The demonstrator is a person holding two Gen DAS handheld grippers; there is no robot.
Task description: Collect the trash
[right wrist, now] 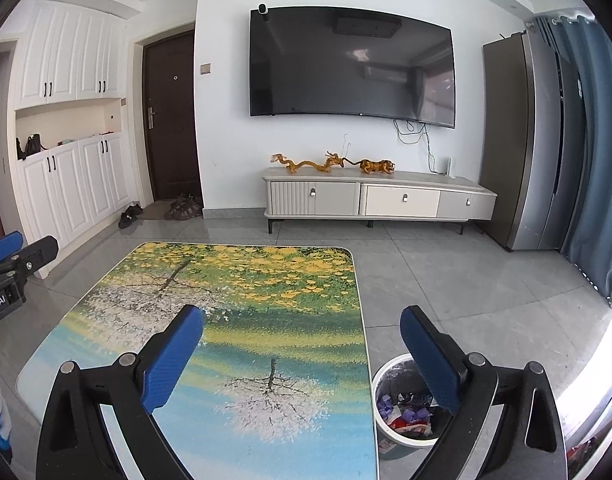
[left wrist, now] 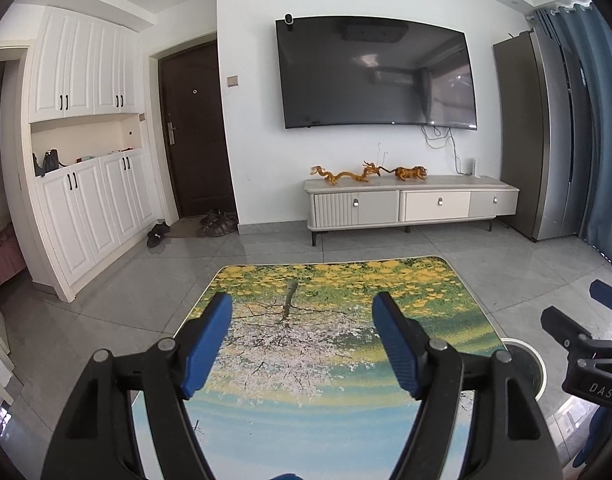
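Both grippers are hovering over the coffee table, the one with the tree-and-blossom print on top. The left gripper has its jaws spread wide with nothing between them, just the printed tabletop underneath. Same deal with the right gripper: wide apart, holding nothing.

The trash bin sits on the floor right against the table's right edge, low and just under the right gripper's right finger, which covers part of its rim. Inside the bin there's crumpled trash, purple and red wrappers on a dark liner. From the left wrist view only a bit of the bin's rim peeks out past the table corner, off to the right of the left gripper.
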